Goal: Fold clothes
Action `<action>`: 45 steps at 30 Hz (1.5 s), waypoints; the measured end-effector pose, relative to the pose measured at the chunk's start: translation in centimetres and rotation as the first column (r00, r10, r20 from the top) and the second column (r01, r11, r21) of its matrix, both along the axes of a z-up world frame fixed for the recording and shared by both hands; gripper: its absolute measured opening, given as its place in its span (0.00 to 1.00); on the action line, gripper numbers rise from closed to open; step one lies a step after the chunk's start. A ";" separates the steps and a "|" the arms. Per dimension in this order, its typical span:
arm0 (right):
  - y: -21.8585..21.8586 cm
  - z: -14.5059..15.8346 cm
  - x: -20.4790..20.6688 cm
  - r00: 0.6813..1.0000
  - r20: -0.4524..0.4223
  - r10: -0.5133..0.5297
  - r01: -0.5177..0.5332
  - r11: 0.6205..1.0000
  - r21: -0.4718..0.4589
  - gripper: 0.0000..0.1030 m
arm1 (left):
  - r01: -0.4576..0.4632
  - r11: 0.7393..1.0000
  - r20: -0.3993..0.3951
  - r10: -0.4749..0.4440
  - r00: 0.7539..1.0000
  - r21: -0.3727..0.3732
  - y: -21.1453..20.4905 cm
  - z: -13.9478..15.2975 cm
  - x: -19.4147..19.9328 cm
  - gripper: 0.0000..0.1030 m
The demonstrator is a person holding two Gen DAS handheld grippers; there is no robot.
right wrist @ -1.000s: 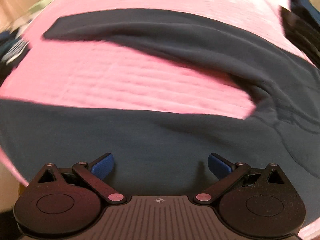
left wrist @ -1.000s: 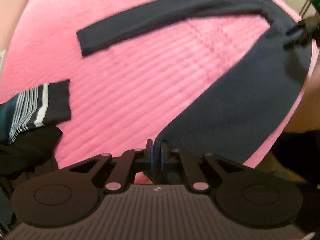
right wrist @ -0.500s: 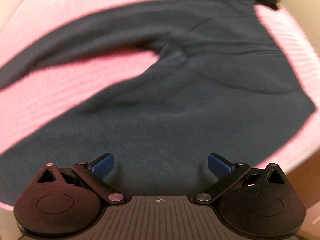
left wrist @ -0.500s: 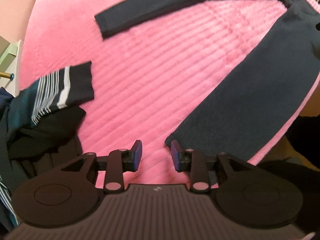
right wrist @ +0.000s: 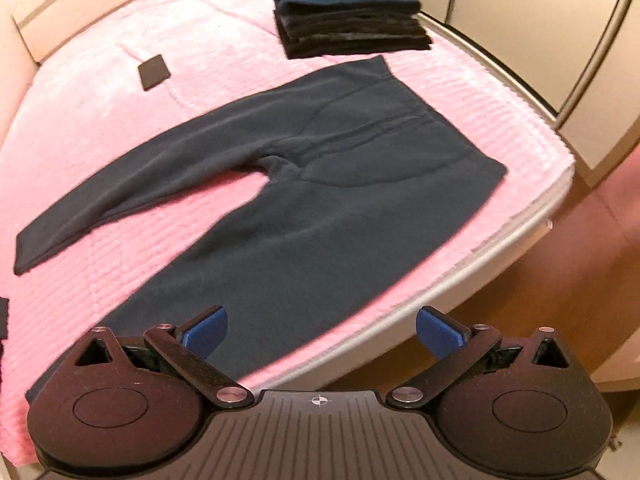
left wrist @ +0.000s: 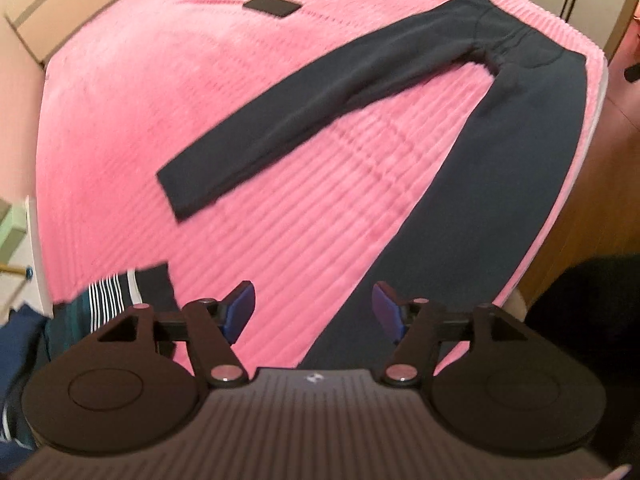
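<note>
Through the left wrist view: left gripper point(left wrist: 313, 309) spread wide over the pink blanket point(left wrist: 120, 92), nothing between its fingers. Navy trousers point(left wrist: 500, 184) laid flat with legs splayed in a V — probably spread for folding one leg onto the other. Near leg run close along the blanket's right edge, little spare room on that side; plenty of bare pink between the legs and beyond the far cuff. Striped garment point(left wrist: 116, 292) bunched at lower left, apart from the trousers. Small dark flat object point(left wrist: 272, 6) near the far edge, well clear.

Through the right wrist view: right gripper point(right wrist: 322, 330) likewise wide apart and empty, hovering above the near leg of the trousers point(right wrist: 328, 216). Waistband turned toward the folded stack point(right wrist: 348, 12) — close beside it, contact unclear. Bed edge point(right wrist: 460, 276) just beside the hip, floor beyond
</note>
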State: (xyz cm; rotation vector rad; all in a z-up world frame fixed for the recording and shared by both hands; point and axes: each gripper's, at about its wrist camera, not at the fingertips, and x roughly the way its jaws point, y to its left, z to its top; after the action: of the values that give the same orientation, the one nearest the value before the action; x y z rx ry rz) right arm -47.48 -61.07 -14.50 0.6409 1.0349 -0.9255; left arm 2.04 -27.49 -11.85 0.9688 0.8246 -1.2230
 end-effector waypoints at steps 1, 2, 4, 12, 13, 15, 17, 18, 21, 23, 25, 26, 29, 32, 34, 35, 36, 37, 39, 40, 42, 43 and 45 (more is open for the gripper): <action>-0.1 0.2 -0.1 1.000 -0.016 0.001 -0.001 1.000 -0.007 1.00 | 0.001 1.000 0.001 -0.001 1.000 -0.003 -0.4 0.2 -0.5 0.60; -0.2 0.4 -0.2 1.000 -0.023 0.009 -0.009 1.000 -0.017 1.00 | 0.001 1.000 0.002 -0.001 1.000 -0.006 -0.7 0.4 -1.0 0.61; -0.4 0.9 -0.4 0.999 -0.029 0.033 -0.034 0.999 -0.035 1.00 | -0.009 1.000 0.004 0.009 1.000 -0.010 -1.4 0.8 -2.0 0.64; -2.3 1.8 -1.3 0.993 -0.041 0.107 -0.109 0.992 -0.066 1.00 | -0.034 0.999 0.028 0.034 0.999 0.002 -2.6 1.6 -5.9 0.84; -2.6 1.8 -1.5 0.994 -0.037 0.107 -0.109 0.992 -0.067 1.00 | -0.041 0.999 0.029 0.041 0.999 0.006 -2.7 1.7 -6.1 0.86; -3.2 1.9 -1.7 0.994 -0.030 0.107 -0.109 0.991 -0.071 1.00 | -0.058 0.998 0.030 0.057 0.998 0.010 -2.7 1.8 -6.6 0.88; -3.6 2.1 -1.8 0.994 -0.021 0.107 -0.108 0.991 -0.077 1.00 | -0.067 0.998 0.036 0.066 0.997 0.012 -2.7 1.9 -7.0 0.88; -3.8 2.1 -1.9 0.994 -0.022 0.107 -0.108 0.991 -0.077 1.00 | -0.069 0.998 0.041 0.068 0.997 0.013 -2.7 1.9 -7.2 0.88; -4.2 1.7 -1.5 0.991 -0.033 0.127 -0.129 0.990 -0.057 1.00 | -0.084 0.996 0.057 0.083 0.995 0.024 -2.7 1.9 -7.4 0.88; -4.3 1.5 -1.2 0.987 -0.047 0.151 -0.153 0.987 -0.044 1.00 | -0.085 0.996 0.054 0.084 0.995 0.030 -2.6 1.9 -7.4 0.88; -4.0 1.4 -0.9 0.984 -0.055 0.172 -0.175 0.983 -0.049 1.00 | -0.072 0.997 0.063 0.070 0.996 0.031 -2.3 1.9 -7.6 0.88; -3.8 1.3 -0.8 0.982 -0.058 0.182 -0.185 0.982 -0.049 1.00 | -0.068 0.997 0.070 0.066 0.995 0.032 -2.3 1.8 -7.6 0.88; -3.3 1.2 -0.5 0.978 -0.048 0.205 -0.207 0.977 -0.044 1.00 | -0.075 0.997 0.064 0.073 0.995 0.026 -2.1 1.9 -7.7 0.88; -3.0 1.1 -0.1 0.976 -0.050 0.214 -0.216 0.975 -0.045 1.00 | -0.074 0.997 0.060 0.073 0.996 0.019 -2.2 1.9 -7.7 0.88; -2.9 1.1 0.1 0.975 -0.050 0.218 -0.220 0.974 -0.045 1.00 | -0.074 0.997 0.056 0.073 0.996 0.016 -2.2 1.8 -7.6 0.88; -2.9 1.1 0.2 0.974 -0.051 0.220 -0.223 0.974 -0.045 1.00 | -0.075 0.997 0.055 0.074 0.996 0.016 -2.2 1.8 -7.5 0.88; -2.9 1.1 0.4 0.973 -0.052 0.224 -0.226 0.973 -0.045 1.00 | -0.077 0.997 0.054 0.076 0.996 0.016 -2.1 1.8 -7.5 0.88; -2.9 1.2 0.5 0.972 -0.054 0.227 -0.230 0.972 -0.046 1.00 | -0.078 0.997 0.053 0.077 0.996 0.017 -2.1 1.7 -7.4 0.88; -2.8 1.2 0.7 0.971 -0.056 0.231 -0.234 0.971 -0.046 1.00 | -0.080 0.997 0.054 0.079 0.995 0.018 -2.0 1.7 -7.3 0.88; -2.7 1.2 0.9 0.971 -0.056 0.232 -0.235 0.971 -0.045 1.00 | -0.081 0.996 0.054 0.080 0.995 0.019 -1.9 1.7 -7.2 0.88; -2.6 1.2 1.1 0.970 -0.057 0.236 -0.239 0.970 -0.043 1.00 | -0.084 0.996 0.054 0.083 0.995 0.021 -1.8 1.6 -7.1 0.88; -2.6 1.2 1.2 0.969 -0.057 0.240 -0.242 0.969 -0.042 1.00 | -0.086 0.996 0.055 0.085 0.995 0.022 -1.7 1.6 -7.0 0.88; -2.5 1.2 1.5 0.967 -0.057 0.247 -0.250 0.968 -0.038 1.00 | -0.090 0.996 0.056 0.089 0.994 0.021 -1.7 1.6 -6.8 0.88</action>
State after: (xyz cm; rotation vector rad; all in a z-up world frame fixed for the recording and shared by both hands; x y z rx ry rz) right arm -46.02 -63.53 -13.32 0.4393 1.1093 -0.7460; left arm -4.77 -29.16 -10.27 0.9699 0.8322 -1.1074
